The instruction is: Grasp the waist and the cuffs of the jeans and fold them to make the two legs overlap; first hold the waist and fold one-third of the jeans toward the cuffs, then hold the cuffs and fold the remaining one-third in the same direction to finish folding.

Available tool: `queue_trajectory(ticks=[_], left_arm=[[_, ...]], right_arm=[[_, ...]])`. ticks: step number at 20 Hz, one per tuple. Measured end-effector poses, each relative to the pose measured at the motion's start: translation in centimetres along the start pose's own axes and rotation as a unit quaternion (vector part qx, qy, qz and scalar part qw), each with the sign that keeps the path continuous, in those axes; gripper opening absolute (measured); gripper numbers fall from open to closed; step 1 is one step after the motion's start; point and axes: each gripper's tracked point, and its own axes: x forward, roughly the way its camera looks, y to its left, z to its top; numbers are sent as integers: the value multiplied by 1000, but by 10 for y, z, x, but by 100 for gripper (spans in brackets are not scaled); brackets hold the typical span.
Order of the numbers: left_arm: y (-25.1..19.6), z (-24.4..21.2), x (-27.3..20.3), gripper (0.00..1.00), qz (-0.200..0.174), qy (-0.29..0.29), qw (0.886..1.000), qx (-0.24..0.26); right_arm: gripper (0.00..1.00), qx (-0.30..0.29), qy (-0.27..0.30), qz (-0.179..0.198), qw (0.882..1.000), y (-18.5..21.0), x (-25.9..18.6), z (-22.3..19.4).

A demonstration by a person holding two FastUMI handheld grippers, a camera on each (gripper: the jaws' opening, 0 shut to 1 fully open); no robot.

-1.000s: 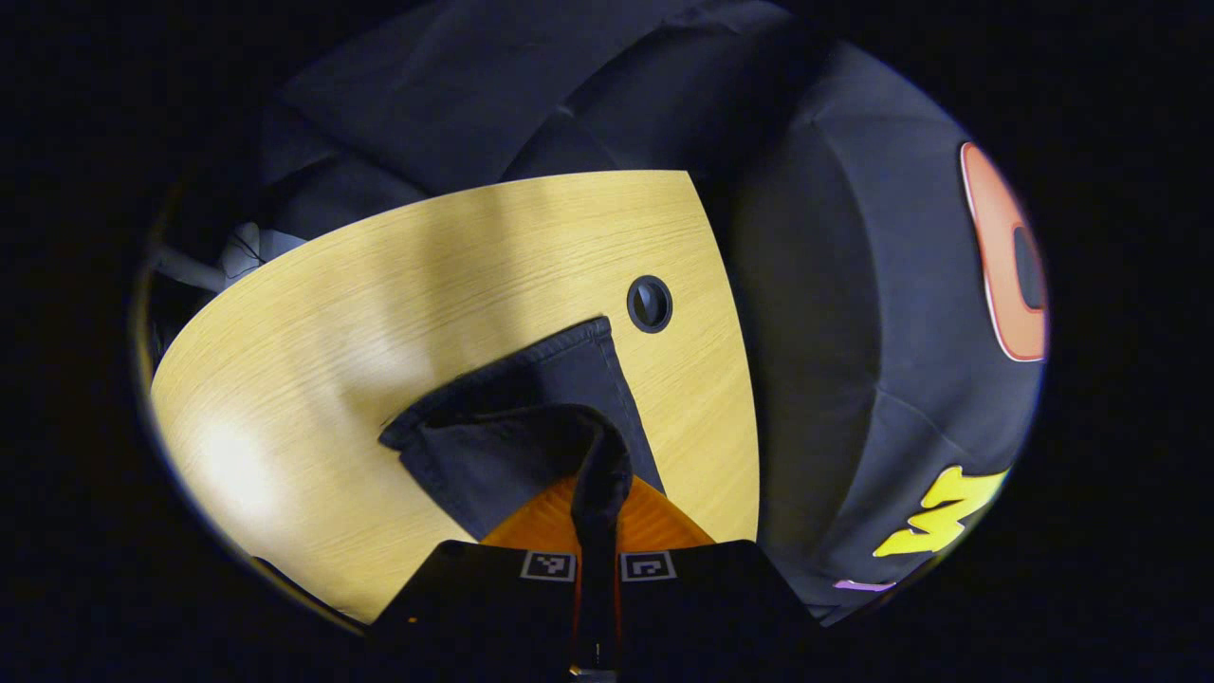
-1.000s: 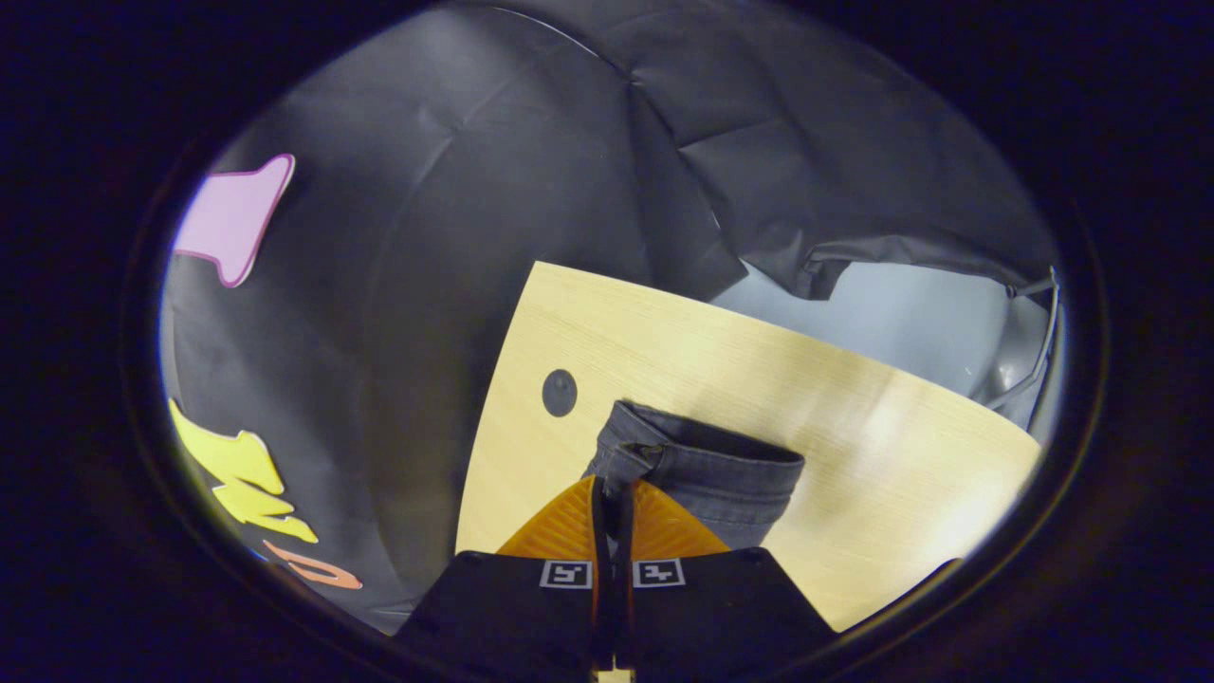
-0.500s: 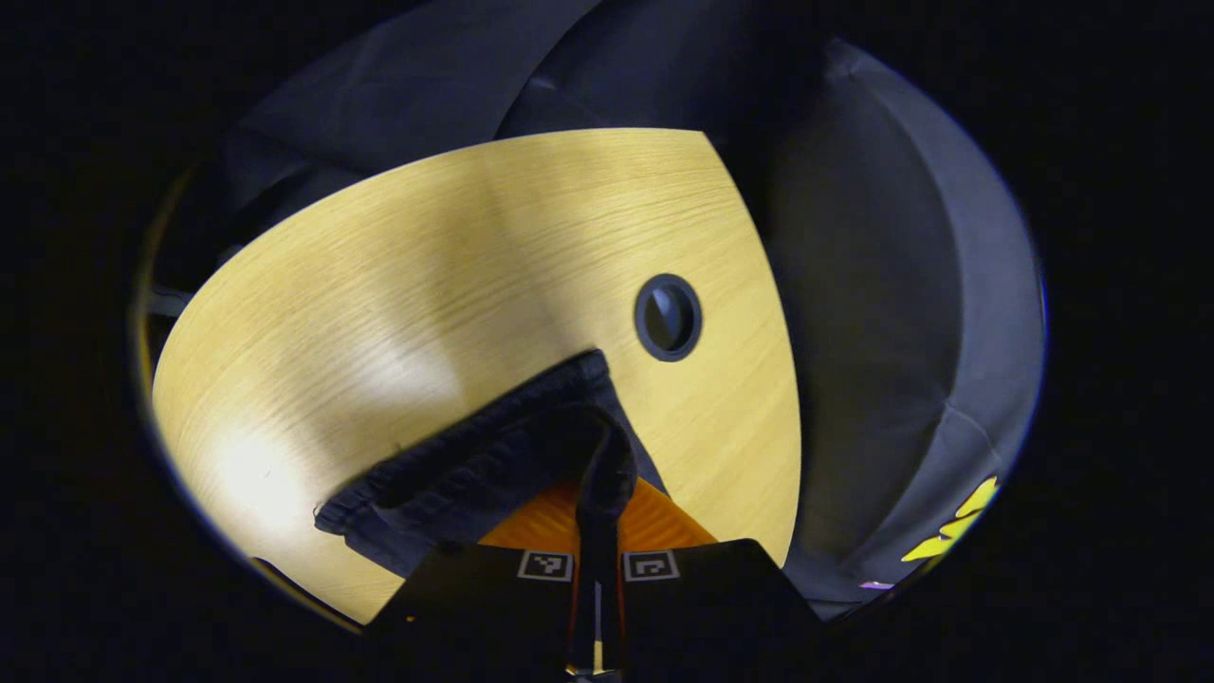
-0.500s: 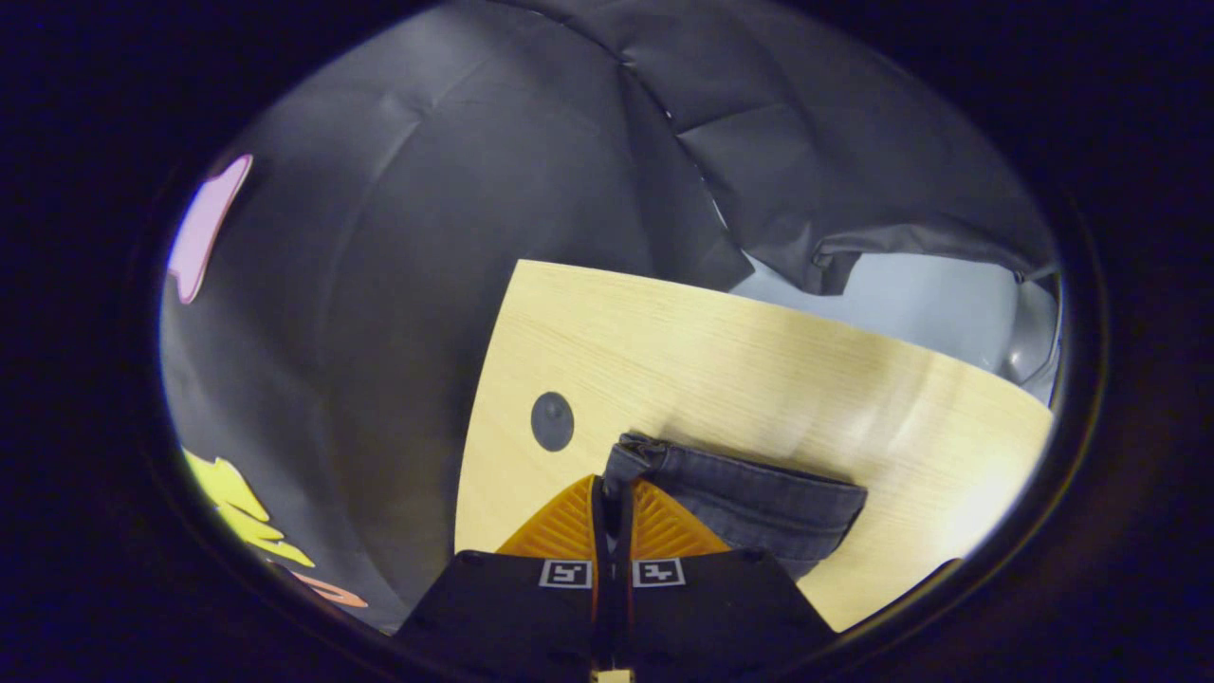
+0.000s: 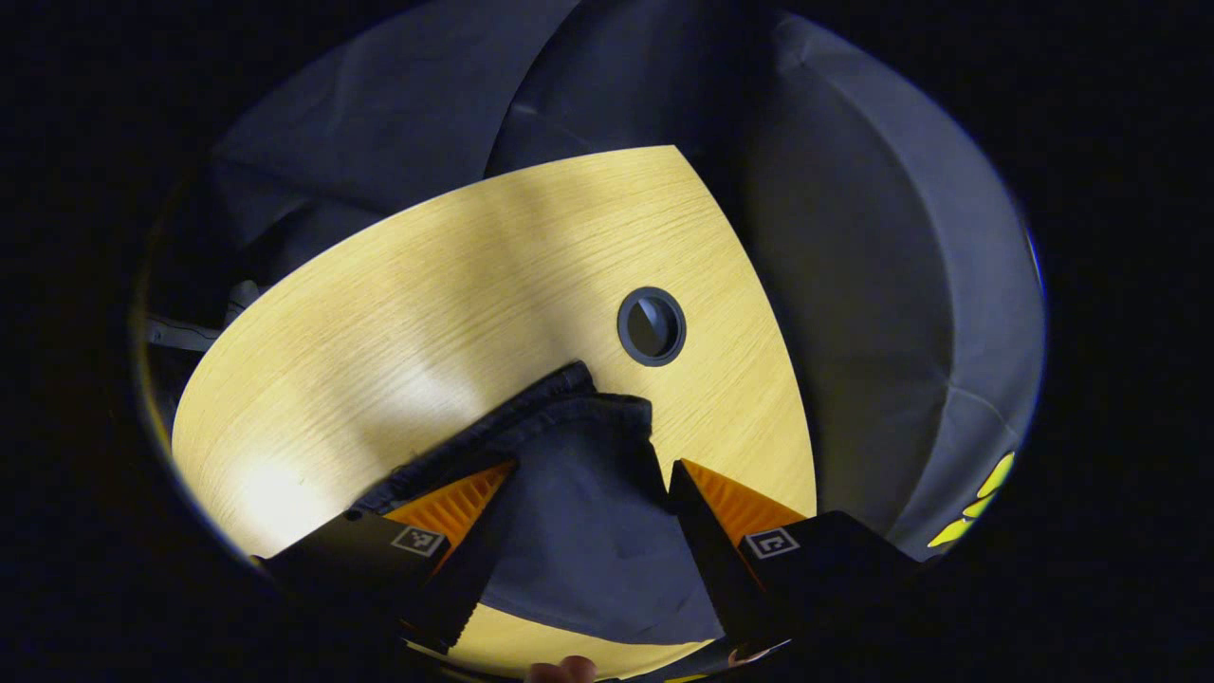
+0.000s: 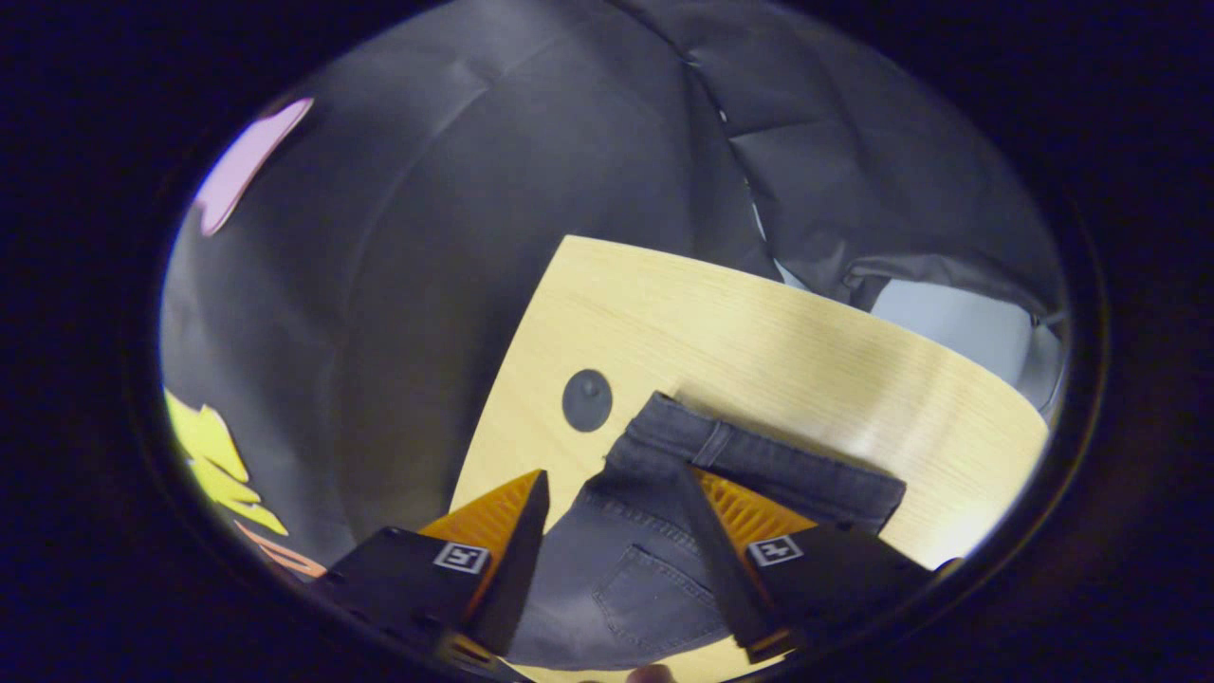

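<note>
Nearest you in the left gripper view, your left tool (image 5: 588,479) stands spread wide, its 2 orange fingers (image 5: 455,493) splayed to either side of a dark cuff end of the jeans (image 5: 579,512), and nothing is pinched between them. In the right gripper view your right tool (image 6: 616,498) is likewise parted, gripping nothing, with the waist end of the jeans (image 6: 645,541) lying between and partly under its fingers (image 6: 493,517); a back pocket and the waistband show there.

The jeans lie flat on the pale wood table (image 5: 398,304), released, with both ends resting on the surface near the round cable hole (image 5: 652,326). Judging from this, the first fold, the one that lays the 2 legs over each other, looks done or very nearly so, since the cuff end shows 2 layered hems. What is left, as I read it, is both of the one-third folds: waist toward cuffs, then the cuffs.

I cannot see the middle of the garment, so its long axis is a judgement: it seems to run from your right tool's end to your left tool's end, along the table's near side, with the waistband edge pointing toward the cable hole (image 6: 587,400).

Farther off hangs the black cloth wall (image 6: 398,247).
</note>
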Motion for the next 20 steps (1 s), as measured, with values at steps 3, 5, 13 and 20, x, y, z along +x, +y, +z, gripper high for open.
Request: queue_trajectory(ticks=[3, 5, 13, 20], left_arm=[[-30, -2, -53, 99, -34, -57, 995, 72], [-51, -11, -103, 100, -54, -128, 976, 165], [-126, -124, -276, 99, -120, -368, 819, 423], [-110, -236, -278, 99, -148, -407, 785, 443]], right_arm=[[96, -94, -32, -2, 995, 11, -39, -9], [88, -178, -73, 8, 981, 26, -80, -10], [93, -380, -236, 103, 889, 71, -259, -67], [98, -434, -280, 51, 855, 23, -315, -96]])
